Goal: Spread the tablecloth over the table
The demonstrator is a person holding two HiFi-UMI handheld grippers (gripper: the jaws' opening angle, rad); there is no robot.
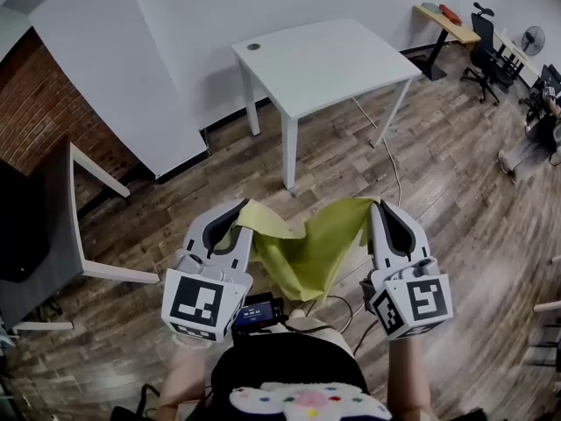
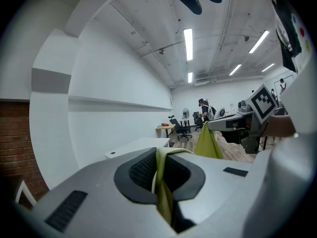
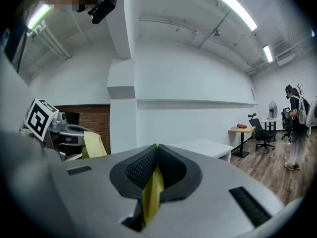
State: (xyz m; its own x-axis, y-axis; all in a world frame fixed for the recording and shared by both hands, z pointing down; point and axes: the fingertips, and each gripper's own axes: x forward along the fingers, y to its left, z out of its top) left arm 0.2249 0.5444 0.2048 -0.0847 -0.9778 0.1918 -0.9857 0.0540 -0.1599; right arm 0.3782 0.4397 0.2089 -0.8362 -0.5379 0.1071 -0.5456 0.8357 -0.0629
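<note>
Evidently light, soft and floppy, the yellow-green tablecloth (image 1: 307, 248) is best taken by its upper edge, where the left gripper (image 1: 235, 217) and right gripper (image 1: 377, 210) each have fingers (image 2: 141, 170) pinched tight on a corner, its slack sagging between and below them, the white tabletop (image 1: 324, 60) well ahead.

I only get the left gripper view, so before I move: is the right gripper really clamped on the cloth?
Observer: Yes, the right gripper is shut on a yellow fold of the tablecloth.
Operator: How does it hang between them?
Observer: The head view shows it sagging in a loose bunch from the left gripper to the right one.
Operator: What's ahead?
Observer: The table, its whole white top in view with nothing lying on it.
</note>
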